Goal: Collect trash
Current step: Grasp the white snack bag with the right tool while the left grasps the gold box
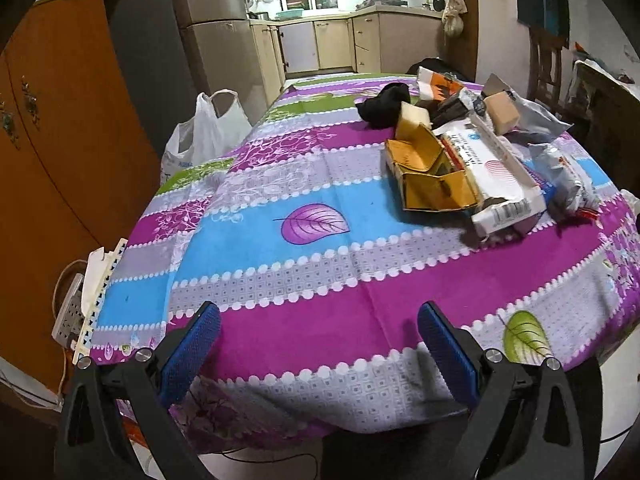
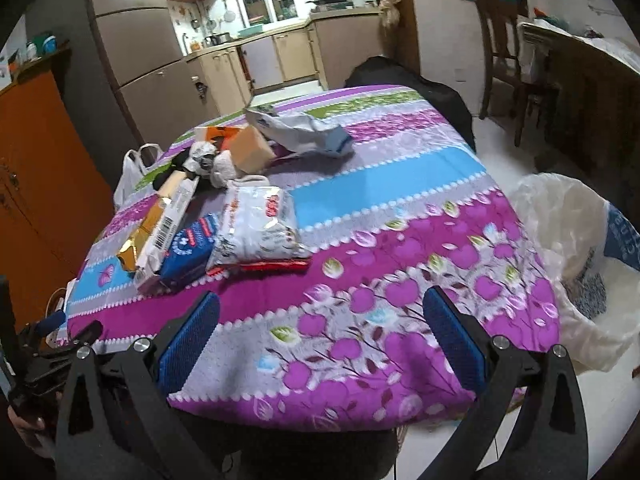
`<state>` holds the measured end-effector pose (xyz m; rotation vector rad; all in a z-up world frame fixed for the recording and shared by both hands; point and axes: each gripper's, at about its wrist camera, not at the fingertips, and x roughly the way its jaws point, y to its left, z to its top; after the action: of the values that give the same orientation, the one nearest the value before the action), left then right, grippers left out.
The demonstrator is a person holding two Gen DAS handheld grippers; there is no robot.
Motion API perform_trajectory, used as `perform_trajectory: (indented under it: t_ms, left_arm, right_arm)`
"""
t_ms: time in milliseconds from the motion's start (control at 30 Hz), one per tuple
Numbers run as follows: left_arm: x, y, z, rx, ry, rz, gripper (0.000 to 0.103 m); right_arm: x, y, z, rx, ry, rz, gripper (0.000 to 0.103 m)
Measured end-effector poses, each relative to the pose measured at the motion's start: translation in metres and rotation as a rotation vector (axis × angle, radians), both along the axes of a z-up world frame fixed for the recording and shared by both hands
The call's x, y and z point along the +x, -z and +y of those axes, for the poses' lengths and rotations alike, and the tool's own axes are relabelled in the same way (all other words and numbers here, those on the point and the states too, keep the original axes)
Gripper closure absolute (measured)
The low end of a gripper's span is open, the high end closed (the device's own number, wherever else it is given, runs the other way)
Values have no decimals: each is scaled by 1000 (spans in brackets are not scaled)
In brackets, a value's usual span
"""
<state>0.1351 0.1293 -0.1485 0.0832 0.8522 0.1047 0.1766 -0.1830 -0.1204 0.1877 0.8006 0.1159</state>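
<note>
A heap of trash lies on the table with the purple, blue and grey cloth (image 1: 304, 280): a torn gold carton (image 1: 430, 172), a long white box (image 1: 500, 176), a foil wrapper (image 1: 564, 176), a black cloth (image 1: 384, 106). The right wrist view shows the same heap: a white snack bag (image 2: 260, 224), a blue packet (image 2: 188, 248), the gold carton (image 2: 142, 236), a crumpled grey mailer (image 2: 304, 130). My left gripper (image 1: 318, 320) hangs open over the near table edge, nothing between its blue pads. My right gripper (image 2: 320, 312) is open too, short of the heap.
A bin lined with a white bag (image 2: 576, 248) stands on the floor right of the table. A white plastic bag (image 1: 204, 132) sits at the table's left side by an orange cabinet (image 1: 60, 152). A power strip (image 1: 68, 308) lies low left. Wooden chairs (image 2: 504, 60) stand far right.
</note>
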Motion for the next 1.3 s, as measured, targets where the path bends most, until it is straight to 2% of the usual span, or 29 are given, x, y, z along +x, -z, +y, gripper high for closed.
perform_trajectory:
  t_ms: [133,233,300,400,467,500,600,700,833,933,1033,1100,1167,1300]
  left_arm:
    - [3,7,6,-72,-12,13,5]
    - [5,11,11,-141,-33,37,5]
    - [7,9,11,-131,-31,38,5]
    - [11,3,8,-92,0,19,5]
    - [12,-2,6,-71,11,-1,5]
    - [13,-3,6,-70,16,-7,5]
    - [18,-9,2,-78,60,-23,5]
    - [26,-18,-5,-91,114,-47,5]
    - [39,-44,-8,-128,141,-120,5]
    - [60,-56,-10,-163,182,-136,5]
    - [87,-53,-18,-180,229,-115,5]
    - [106,-44,-20,-214,253,-62,7]
    - [120,-33,-20,-258,269,-3,13]
    - [139,-11,-18,-275,272,71,23]
  right_arm:
    - [14,-10,14,25,-74,-62,5]
    - [35,-10,20,48,-109,-64,8]
    - [54,-4,23,67,-136,-34,20]
    - [79,12,26,96,-158,28,31]
    - [86,19,27,123,-183,54,32]
    - [89,23,29,127,-189,66,40]
    - [89,27,32,114,-200,61,47]
    - [85,24,28,148,-202,51,56]
    - [65,6,13,213,-186,-8,57]
    - [47,-10,7,227,-187,-47,57]
    - [30,-18,5,235,-197,-56,57]
    - [24,-17,5,237,-202,-50,57]
    - [19,-17,2,240,-205,-42,57]
    - [13,-15,0,230,-195,-32,57]
